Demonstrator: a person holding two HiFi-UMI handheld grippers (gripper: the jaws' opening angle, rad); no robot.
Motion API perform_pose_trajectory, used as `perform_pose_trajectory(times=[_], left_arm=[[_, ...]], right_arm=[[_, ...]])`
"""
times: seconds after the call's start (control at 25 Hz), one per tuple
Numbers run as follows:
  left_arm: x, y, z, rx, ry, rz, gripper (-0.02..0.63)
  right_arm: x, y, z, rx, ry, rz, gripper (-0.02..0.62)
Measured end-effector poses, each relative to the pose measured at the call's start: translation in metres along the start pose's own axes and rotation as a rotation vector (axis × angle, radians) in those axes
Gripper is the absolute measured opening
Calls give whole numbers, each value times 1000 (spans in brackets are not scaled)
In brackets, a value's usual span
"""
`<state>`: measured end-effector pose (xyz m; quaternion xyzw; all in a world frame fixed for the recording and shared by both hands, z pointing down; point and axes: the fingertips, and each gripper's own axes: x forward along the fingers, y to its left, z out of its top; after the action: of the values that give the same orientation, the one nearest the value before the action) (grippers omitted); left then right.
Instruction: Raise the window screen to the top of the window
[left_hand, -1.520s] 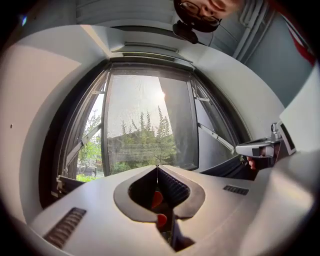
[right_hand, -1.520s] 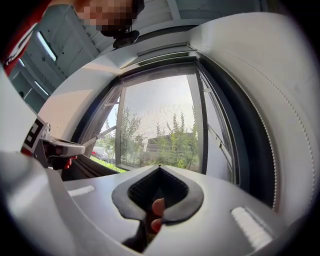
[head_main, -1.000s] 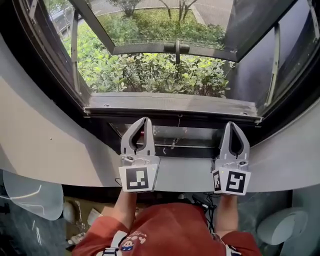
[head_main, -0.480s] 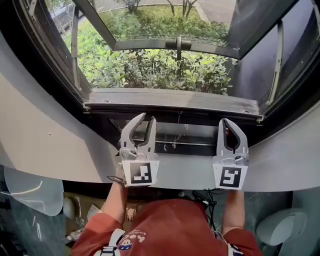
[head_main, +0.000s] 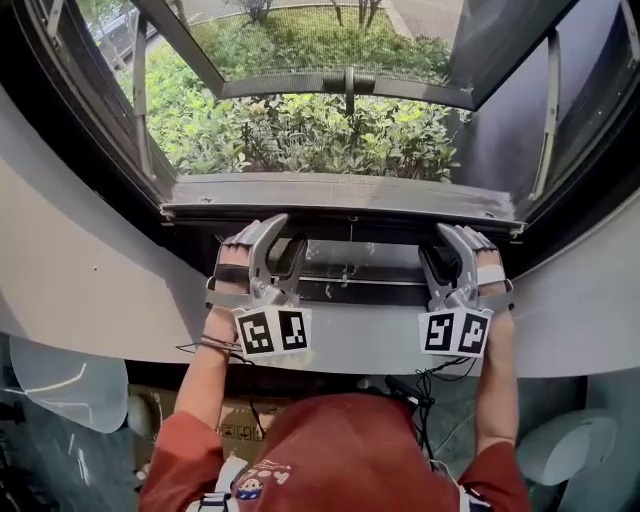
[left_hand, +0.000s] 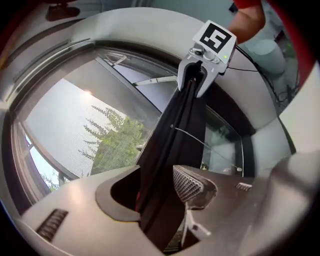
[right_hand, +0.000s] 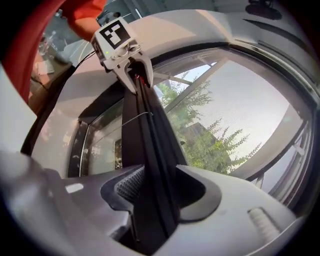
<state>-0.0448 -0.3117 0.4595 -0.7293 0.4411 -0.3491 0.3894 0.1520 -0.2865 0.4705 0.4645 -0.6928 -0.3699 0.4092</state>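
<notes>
Right, down at the foot of the window my left gripper (head_main: 278, 245) and right gripper (head_main: 445, 250) lay rolled on their sides. Both sets of jaws had just been opening and stood wide apart. Each pair straddled the screen's dark bottom rail (head_main: 380, 228) with the pads not pinching it. That rail sat low, just above the white sill (head_main: 360, 345), and the grey mesh (left_hand: 65, 130) rose from it across the opening. Its long axis ran level, straight across the window from one gripper to the other, and the screen stood upright facing the shrubs outside. I judged the rail slim, stiff and light, and the only sound place to take hold. The mesh looked soft, and I thought it would tear or dent under a jaw. The hold points looked right to me, well apart either side of the middle. I reckoned an uneven lift would skew the rail and make it bind, so both ends wanted to rise together.
</notes>
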Motion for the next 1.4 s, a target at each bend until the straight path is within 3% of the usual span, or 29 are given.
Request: perform_pose_trajectory(times=[0.16,0.32,0.52,0.68,0.84,1.0,1.24,1.4], left_arm=[[6,-3,-9,107,32,-9,199],[11,-10,-19,190,74,-60,201],[15,-12,-20,242,87,-91,201],[13,-12,-18,236,85,-159,201],[12,-15,-19,167,85,-226,200],[12,-14,-19,158,42,-204,192],[7,-16,-17,174,41,-249,181],[5,-12,-17,192,40,-229,181]], right_arm=[[6,6,-14,-44,47,29,206],[7,6,-14,-37,30,40,207],[7,5,-12,-9,5,65,207],[5,4,-11,13,-19,76,206],[6,6,-11,42,-30,73,200],[6,5,-11,53,-32,88,189],[1,6,-12,17,-36,86,184],[-1,2,-8,27,-39,100,184]])
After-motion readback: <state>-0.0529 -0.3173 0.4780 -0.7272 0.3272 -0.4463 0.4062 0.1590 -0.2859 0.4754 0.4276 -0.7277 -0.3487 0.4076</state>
